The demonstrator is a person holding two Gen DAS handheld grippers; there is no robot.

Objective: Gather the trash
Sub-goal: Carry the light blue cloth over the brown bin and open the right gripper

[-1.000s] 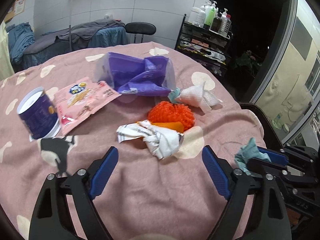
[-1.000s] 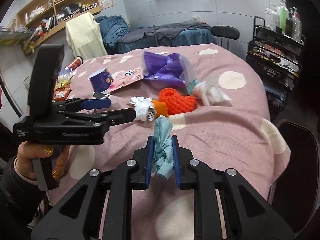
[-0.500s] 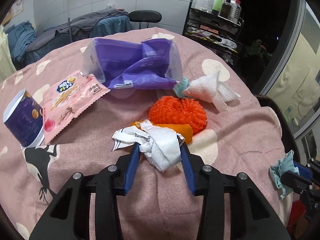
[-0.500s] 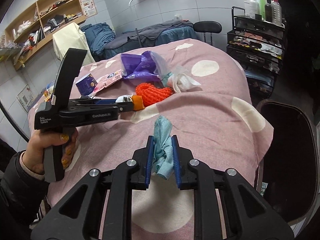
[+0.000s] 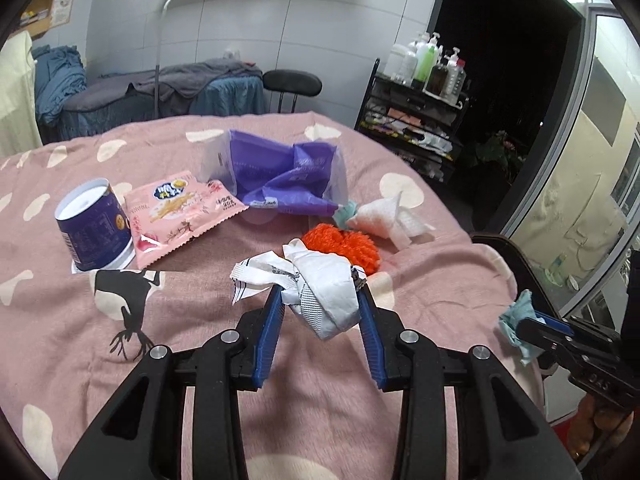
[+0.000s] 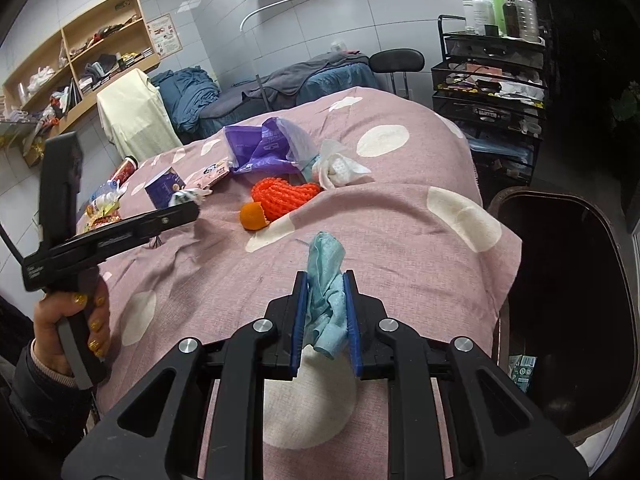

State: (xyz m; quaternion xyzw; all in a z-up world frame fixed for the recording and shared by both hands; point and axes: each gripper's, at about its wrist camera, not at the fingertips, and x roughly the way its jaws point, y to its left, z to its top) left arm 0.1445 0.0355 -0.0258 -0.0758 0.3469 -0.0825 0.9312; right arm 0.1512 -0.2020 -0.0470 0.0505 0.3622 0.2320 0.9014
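Observation:
My left gripper [image 5: 318, 296] is shut on a crumpled white wrapper [image 5: 324, 276] and holds it just above the pink blanket [image 5: 200, 320]. Behind it lie an orange net ball [image 5: 344, 242], a white wipe [image 5: 384, 216], a purple plastic bag [image 5: 280, 176], a pink snack pack [image 5: 180, 212] and a dark blue paper cup [image 5: 94, 228]. My right gripper [image 6: 325, 280] is shut on a teal tissue [image 6: 326, 256] over the blanket's near edge. In the right wrist view an orange peel [image 6: 253, 216] lies bare beside the net ball [image 6: 284, 196].
A dark trash bin [image 6: 520, 196] stands open at the right, beside the blanket's edge. A black rack with bottles [image 6: 492, 60] stands behind it. A hand [image 6: 76, 316] holds the left gripper's grip at the left. More packets lie at the table's far left [image 6: 104, 204].
My left gripper went forward, closed on the white wrapper and lifted it, which uncovered the orange peel. My right gripper carried the teal tissue back toward the table's edge near the bin.

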